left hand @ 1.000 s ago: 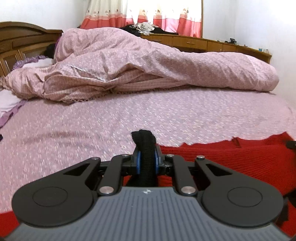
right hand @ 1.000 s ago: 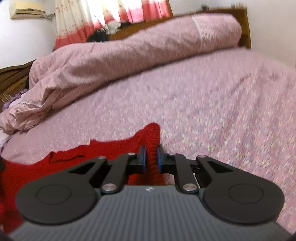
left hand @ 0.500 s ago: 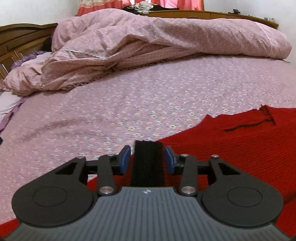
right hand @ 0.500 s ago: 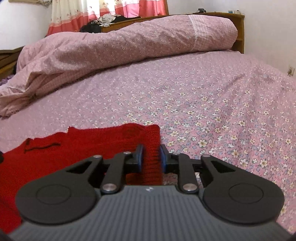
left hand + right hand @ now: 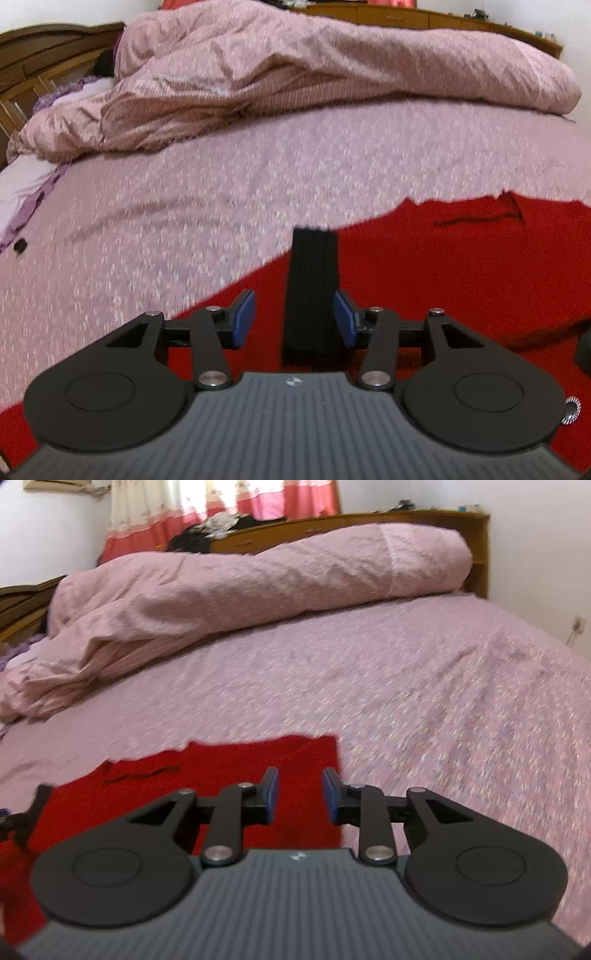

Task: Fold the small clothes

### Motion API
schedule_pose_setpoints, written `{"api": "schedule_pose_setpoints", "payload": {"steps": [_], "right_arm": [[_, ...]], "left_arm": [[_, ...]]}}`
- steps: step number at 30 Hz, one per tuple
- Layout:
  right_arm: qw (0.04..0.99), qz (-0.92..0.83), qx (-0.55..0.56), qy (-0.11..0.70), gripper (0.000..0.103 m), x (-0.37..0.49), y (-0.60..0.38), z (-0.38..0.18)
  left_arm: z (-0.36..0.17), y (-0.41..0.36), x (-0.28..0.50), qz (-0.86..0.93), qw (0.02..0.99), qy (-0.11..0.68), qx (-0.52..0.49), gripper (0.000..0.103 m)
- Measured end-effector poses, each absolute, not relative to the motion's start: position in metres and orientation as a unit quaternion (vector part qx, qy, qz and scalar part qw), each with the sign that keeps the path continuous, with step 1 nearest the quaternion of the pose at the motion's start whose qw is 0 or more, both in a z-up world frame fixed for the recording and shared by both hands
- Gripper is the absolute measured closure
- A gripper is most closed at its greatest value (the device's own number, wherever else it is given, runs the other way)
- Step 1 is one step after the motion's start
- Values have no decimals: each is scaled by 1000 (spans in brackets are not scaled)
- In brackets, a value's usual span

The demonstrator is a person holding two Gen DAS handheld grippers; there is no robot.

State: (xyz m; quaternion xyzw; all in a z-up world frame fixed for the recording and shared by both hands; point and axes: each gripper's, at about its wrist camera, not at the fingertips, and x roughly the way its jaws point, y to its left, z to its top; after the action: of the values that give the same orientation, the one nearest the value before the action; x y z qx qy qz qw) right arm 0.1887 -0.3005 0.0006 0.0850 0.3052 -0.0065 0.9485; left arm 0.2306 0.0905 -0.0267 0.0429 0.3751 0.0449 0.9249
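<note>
On the bed (image 5: 258, 192): red knit (image 5: 461, 266) laid flat; left gripper (image 5: 295, 314) and right gripper (image 5: 300, 794) jaws just opened, both releasing it; black band (image 5: 314, 280) beside left pad.

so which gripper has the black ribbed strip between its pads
The left gripper: the black ribbed strip stands between its open blue pads, on the red knit garment. The right gripper has only red knit showing in its gap.

From my seat, the knitted garment (image 5: 461, 266) lay flat on the bedsheet (image 5: 258, 177), with the heaped duvet (image 5: 332, 62) behind it.
</note>
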Motion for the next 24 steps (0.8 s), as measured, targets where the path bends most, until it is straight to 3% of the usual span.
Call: {"api": "schedule_pose_setpoints", "payload": {"steps": [5, 11, 21, 24], "right_arm": [[934, 12, 96, 343, 73, 178, -291, -15], [933, 4, 64, 354, 75, 178, -281, -45], [934, 1, 96, 343, 74, 174, -286, -42], [932, 1, 112, 345, 69, 170, -287, -37]], "left_arm": [[-41, 96, 232, 62, 920, 386, 25, 47], [-47, 102, 235, 82, 917, 389, 12, 37], [-25, 110, 212, 94, 916, 388, -18, 36], [-14, 119, 195, 103, 916, 386, -20, 35]]}}
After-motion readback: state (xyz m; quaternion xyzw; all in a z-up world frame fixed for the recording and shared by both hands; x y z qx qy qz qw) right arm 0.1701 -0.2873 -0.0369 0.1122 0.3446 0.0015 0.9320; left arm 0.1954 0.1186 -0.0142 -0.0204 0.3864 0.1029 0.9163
